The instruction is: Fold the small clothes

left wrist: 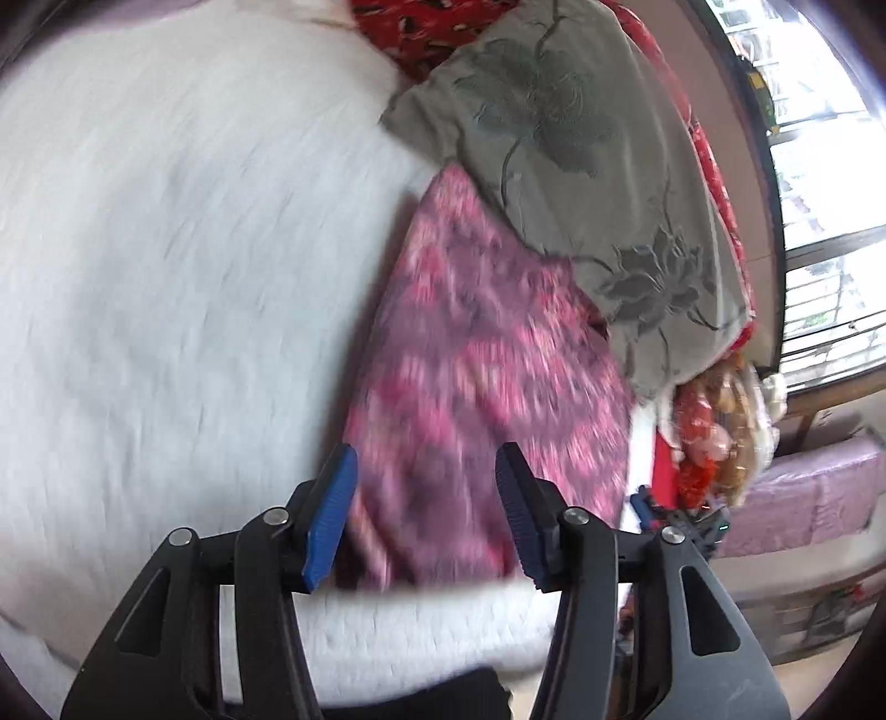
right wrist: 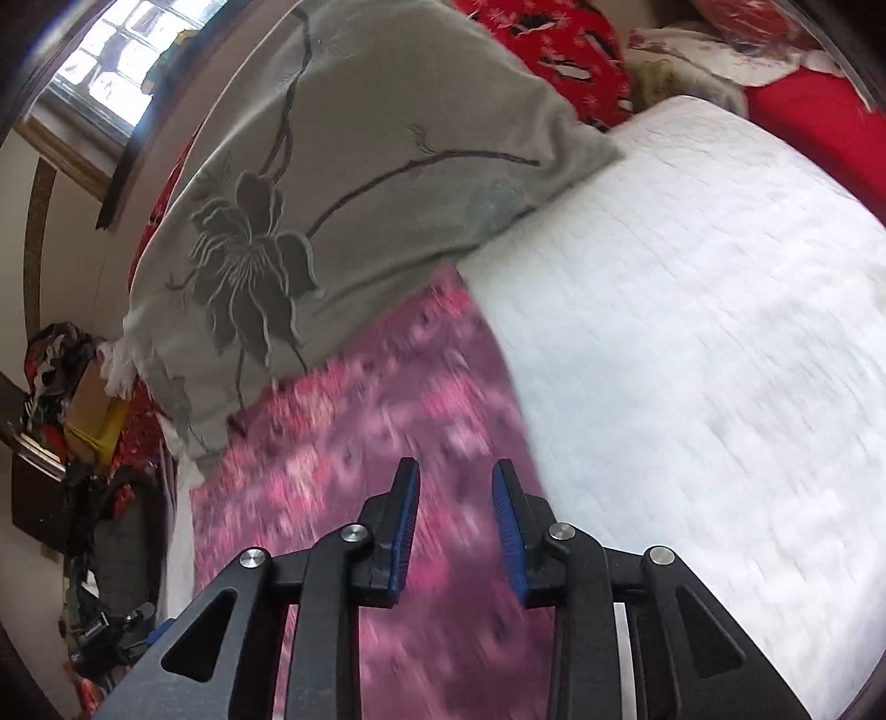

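Observation:
A pink and purple patterned garment (left wrist: 476, 376) lies flat on the white quilted bed (left wrist: 166, 249); it also shows in the right wrist view (right wrist: 360, 443). My left gripper (left wrist: 426, 476) hovers open over the garment's near end, nothing between its blue pads. My right gripper (right wrist: 455, 482) is open and empty above the garment near its right edge. A grey cloth with dark flower print (left wrist: 581, 155) overlaps the garment's far end; it also shows in the right wrist view (right wrist: 332, 194). Both views are motion-blurred.
Red patterned fabric (right wrist: 565, 50) lies at the back of the bed (right wrist: 692, 332). A window (left wrist: 830, 183) stands to one side. Clutter and boxes (right wrist: 83, 421) sit on the floor beside the bed. The other gripper's tip (left wrist: 681, 518) shows past the bed edge.

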A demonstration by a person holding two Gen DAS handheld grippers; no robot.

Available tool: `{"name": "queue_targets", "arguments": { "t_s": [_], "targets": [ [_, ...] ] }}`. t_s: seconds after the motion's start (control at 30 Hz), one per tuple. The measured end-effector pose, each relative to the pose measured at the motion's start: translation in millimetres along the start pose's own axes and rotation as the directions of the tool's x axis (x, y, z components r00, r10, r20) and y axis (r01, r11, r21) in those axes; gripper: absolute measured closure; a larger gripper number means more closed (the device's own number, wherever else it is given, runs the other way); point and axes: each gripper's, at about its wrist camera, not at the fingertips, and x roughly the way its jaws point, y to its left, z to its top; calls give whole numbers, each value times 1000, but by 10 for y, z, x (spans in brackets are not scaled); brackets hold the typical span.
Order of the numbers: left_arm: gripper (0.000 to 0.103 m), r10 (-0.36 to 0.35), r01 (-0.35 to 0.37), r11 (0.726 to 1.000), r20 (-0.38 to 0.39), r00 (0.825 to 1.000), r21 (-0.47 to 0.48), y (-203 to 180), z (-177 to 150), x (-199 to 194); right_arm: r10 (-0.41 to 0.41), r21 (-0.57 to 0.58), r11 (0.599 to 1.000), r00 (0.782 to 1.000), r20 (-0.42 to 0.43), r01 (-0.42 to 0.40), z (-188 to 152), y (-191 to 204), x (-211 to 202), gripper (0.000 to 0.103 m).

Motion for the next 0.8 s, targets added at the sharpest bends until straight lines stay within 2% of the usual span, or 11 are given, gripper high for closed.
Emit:
{"name": "queue_targets", "arguments": {
  "t_s": [0.13, 0.23, 0.4, 0.43, 0.47, 0.53, 0.57, 0.6, 0.63, 0.73, 0.8],
  "targets": [
    [53, -62, 60, 998, -62, 996, -30, 101, -403, 28, -20, 26, 999, 1000, -15, 20, -287, -350, -295, 69],
    [53, -23, 21, 1000, -84, 996, -21, 91, -516, 119, -14, 47, 999, 998, -64, 17, -536, -459, -301, 69],
    [53, 4, -12, 996, -92, 996, -90, 135, -499, 309, -3, 64, 998, 999, -39, 6, -672, -472, -365, 66],
    [57, 18, -27, 994, -86, 996, -108, 154, -490, 340, -1, 78, 997, 999, -34, 4, -672, -481, -355, 66],
    [77, 23, -32, 991, -77, 997, -130, 178, -485, 352, 2, 87, 996, 1000, -30, 0, -670, -488, -343, 66],
    [98, 4, -14, 987, -65, 998, -162, 220, -472, 353, 13, 101, 995, 1000, -23, -10, -661, -498, -321, 72],
    [98, 2, -13, 984, -58, 998, -180, 239, -469, 334, 29, 102, 994, 999, -24, -26, -649, -496, -309, 77],
    [98, 1, -10, 982, -44, 999, -189, 235, -465, 283, 47, 99, 994, 998, -31, -44, -632, -484, -304, 95],
    [98, 2, -7, 983, -28, 1000, -183, 227, -460, 225, 66, 93, 994, 997, -34, -62, -600, -461, -318, 95],
    [99, 27, -22, 990, 29, 999, -143, 163, -440, 29, 111, 49, 992, 991, 74, -115, -478, -389, -605, 97],
    [100, 61, -56, 989, 32, 998, -135, 185, -427, 2, 103, 54, 993, 989, 101, -109, -436, -404, -679, 98]
  ]
}}
